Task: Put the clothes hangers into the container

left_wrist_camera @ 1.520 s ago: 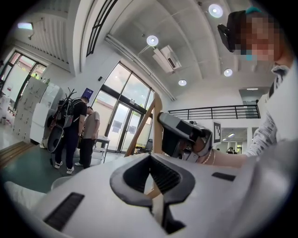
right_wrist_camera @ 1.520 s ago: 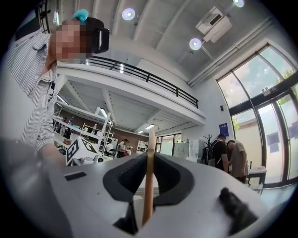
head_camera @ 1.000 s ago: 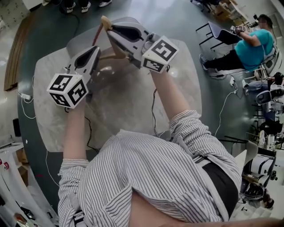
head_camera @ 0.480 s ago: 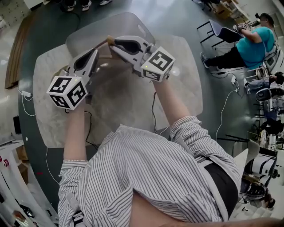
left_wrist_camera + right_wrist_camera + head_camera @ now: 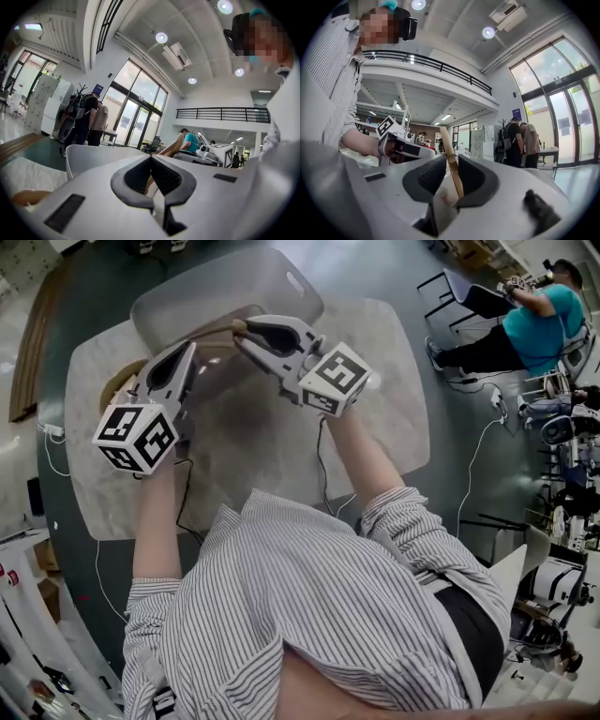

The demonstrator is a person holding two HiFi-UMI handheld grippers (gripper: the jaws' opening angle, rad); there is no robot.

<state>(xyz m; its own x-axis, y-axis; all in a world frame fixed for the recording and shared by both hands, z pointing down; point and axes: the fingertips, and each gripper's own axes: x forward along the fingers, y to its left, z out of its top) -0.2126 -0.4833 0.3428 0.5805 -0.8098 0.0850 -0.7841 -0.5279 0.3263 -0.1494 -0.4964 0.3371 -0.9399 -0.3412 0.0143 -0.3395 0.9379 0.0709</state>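
Both grippers have sunk toward the desk since a second ago, the right one farther. The hanger end, which stood high at the upper middle of the head view, now sits low at the near wall of the container.

We see the right gripper reaching from the centre toward the upper left of the head view, with its tips at the container's near edge. The wooden hanger runs leftward from those tips along that edge. In the right gripper view the right gripper has its jaws spread, and they have just been opening. The hanger stands between them as a thin tan strip. It leans on the right-hand pad and rises above the tips, with a clear gap to the left-hand pad.

The left gripper lies at the left of the head view, beside the right one, pointing at the same container wall. In its own view the left gripper has its tips pressed together. A tan strip shows through the opening behind them, and we cannot tell whether it touches the pads. The container rises pale just beyond those tips.

A curved wooden piece lies on the desk under the left gripper.
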